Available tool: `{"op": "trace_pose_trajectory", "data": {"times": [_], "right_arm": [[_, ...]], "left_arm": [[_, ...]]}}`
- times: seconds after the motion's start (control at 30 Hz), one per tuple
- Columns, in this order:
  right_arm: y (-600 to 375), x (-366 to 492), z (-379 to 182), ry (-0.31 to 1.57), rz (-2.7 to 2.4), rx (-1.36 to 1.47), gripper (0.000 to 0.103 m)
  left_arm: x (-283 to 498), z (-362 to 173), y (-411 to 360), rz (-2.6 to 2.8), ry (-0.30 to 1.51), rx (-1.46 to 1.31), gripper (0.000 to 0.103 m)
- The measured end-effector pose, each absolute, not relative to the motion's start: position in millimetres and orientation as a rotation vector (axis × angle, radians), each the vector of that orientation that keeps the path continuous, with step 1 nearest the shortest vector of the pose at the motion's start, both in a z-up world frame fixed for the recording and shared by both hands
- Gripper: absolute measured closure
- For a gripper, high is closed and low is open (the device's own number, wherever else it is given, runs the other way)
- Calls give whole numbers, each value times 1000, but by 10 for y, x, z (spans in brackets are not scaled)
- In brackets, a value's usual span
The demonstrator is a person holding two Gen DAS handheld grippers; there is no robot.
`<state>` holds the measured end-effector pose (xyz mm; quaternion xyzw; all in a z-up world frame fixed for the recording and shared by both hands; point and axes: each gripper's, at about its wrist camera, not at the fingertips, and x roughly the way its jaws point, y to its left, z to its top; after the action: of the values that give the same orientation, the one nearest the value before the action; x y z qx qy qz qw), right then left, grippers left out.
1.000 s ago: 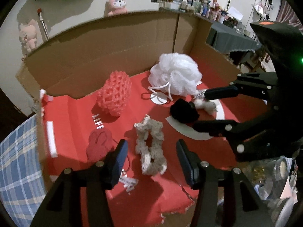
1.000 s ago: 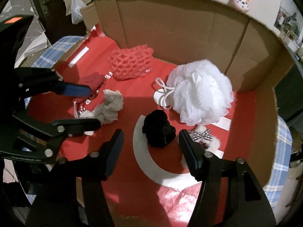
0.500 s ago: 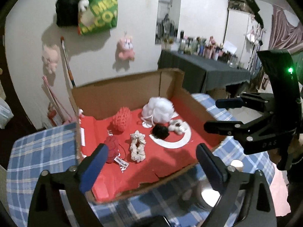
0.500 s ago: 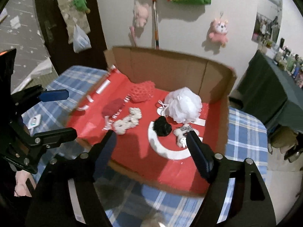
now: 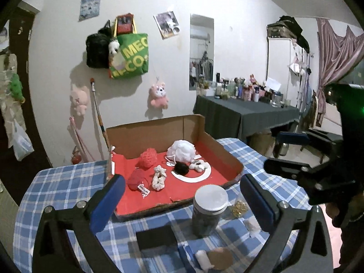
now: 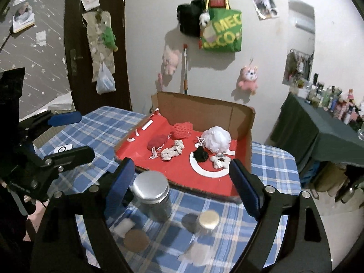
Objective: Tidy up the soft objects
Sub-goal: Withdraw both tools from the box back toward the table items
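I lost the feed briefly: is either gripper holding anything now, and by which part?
Nothing is held. The left gripper and right gripper both hang open above the blue plaid tablecloth, short of the red-lined cardboard box.

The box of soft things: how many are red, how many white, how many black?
In the box:
Red: 2 – net ball, dark red pouf
White or cream: 3 – puff, scrunchie, small white scrunchie
Black: 1 – scrunchie
Total: 6
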<state>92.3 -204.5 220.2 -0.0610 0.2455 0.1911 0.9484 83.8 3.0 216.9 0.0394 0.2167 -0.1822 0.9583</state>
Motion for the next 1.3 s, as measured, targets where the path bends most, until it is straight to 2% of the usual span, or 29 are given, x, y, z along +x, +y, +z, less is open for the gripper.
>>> {"op": "trace_pose_trajectory", "data": {"times": [0.53, 0.9, 1.3], "right_arm": [[-2258, 265, 1601, 473, 278, -42, 14], [-2364, 442, 807, 615, 237, 50, 14], [-2450, 679, 453, 695, 198, 45, 15]], "left_arm": [[303, 1546, -5, -282, 441, 17, 0], [434, 924, -82, -257, 572, -10, 0], [664, 538, -99, -223, 685, -10, 0]]}}
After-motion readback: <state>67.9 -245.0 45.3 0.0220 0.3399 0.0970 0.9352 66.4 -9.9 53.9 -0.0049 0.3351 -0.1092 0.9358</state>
